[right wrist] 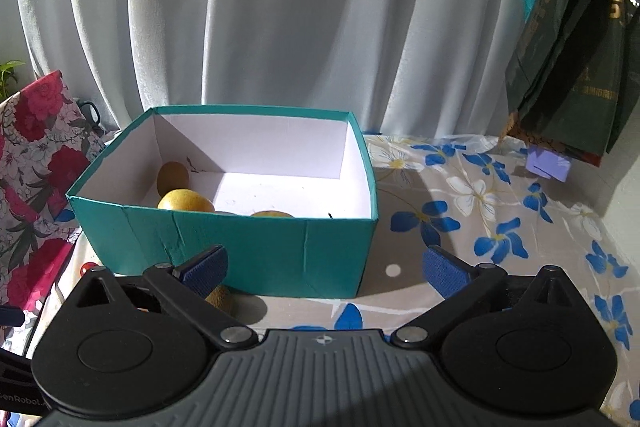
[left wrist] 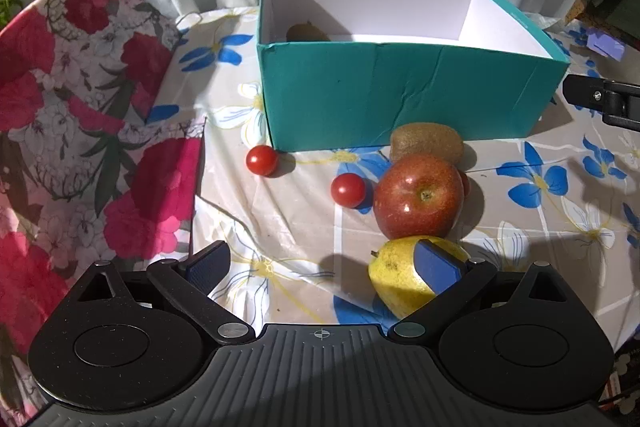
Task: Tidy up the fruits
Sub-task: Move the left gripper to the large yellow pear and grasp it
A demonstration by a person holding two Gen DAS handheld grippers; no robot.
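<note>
Left gripper (left wrist: 324, 267), jaws apart and empty, nears yellow pear (left wrist: 400, 279) before teal cardboard box (left wrist: 400, 99), presumably to box it; right gripper (right wrist: 324, 267) gapes empty.

From my screen, the only lettering I can actually read is "enRobot." in pale print on a dark part (right wrist: 18, 401) at the bottom left edge of the right wrist view; its first letters are cut off by the frame. The dark green bag (right wrist: 568, 67) hanging at the upper right of that view carries gold print, but it is too small and creased for me to make out. In the left wrist view I can read nothing at all.
</note>
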